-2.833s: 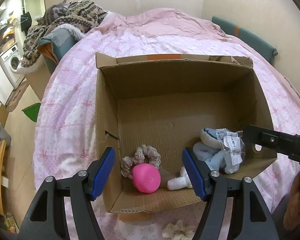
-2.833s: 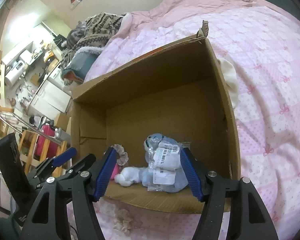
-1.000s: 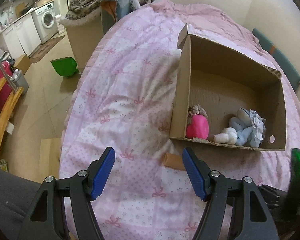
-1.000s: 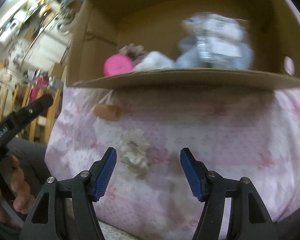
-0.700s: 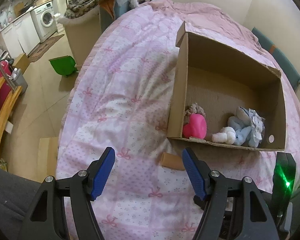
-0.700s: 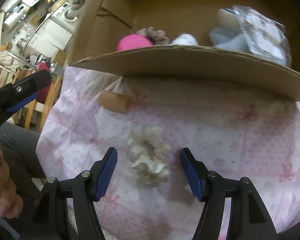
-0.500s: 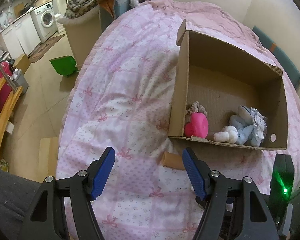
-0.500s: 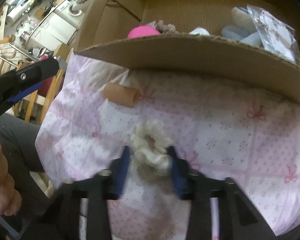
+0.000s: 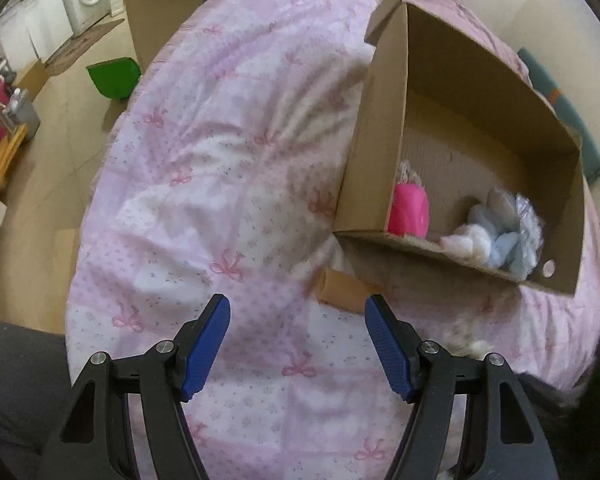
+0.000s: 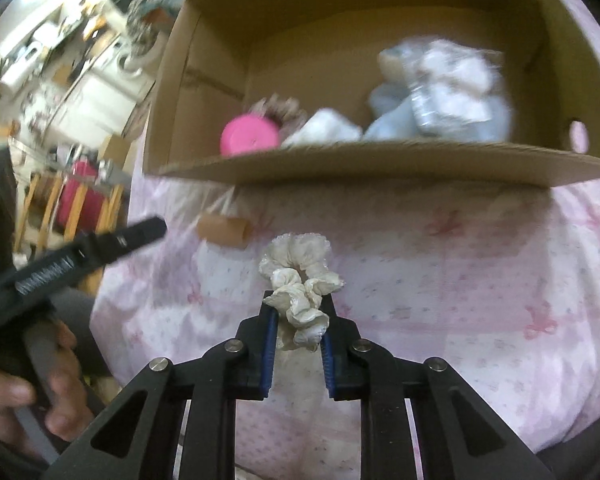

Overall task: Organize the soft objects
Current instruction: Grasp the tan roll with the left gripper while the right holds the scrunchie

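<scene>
Left wrist view: the left tongs (image 9: 298, 340) stand wide apart with nothing between them, held above the pink bow-print bedspread (image 9: 204, 200). Just ahead of the right-hand finger lies a small tan cardboard tube (image 9: 342, 286), close against the near wall of the cardboard box (image 9: 374, 152), which sits ahead and to the right of the tongs. Inside the box, along its near wall, are a pink ball (image 9: 409, 210), a frilly scrunchie behind it, and a white and pale blue plush toy (image 9: 496, 236) partly in a clear bag. To the right of the tongs, at the frame's lower edge, a blurred cream shape is probably the scrunchie in the other tongs.

Right wrist view: the right tongs (image 10: 298, 316) are drawn narrow on a cream scrunchie (image 10: 300, 280), pinching its lower folds while the upper loop stands free above the fingertips. The box is ahead and above; its near wall is the lip to clear.

I judge the scrunchie very light, limp and compressible, with nothing fragile in it. Ruffled fabric gives the pads good purchase, but a bite on one outer frill could slip or let the piece dangle and catch on the box wall. Hold is best taken across the bunched band itself, where the elastic gathers the cloth thickest.
</scene>
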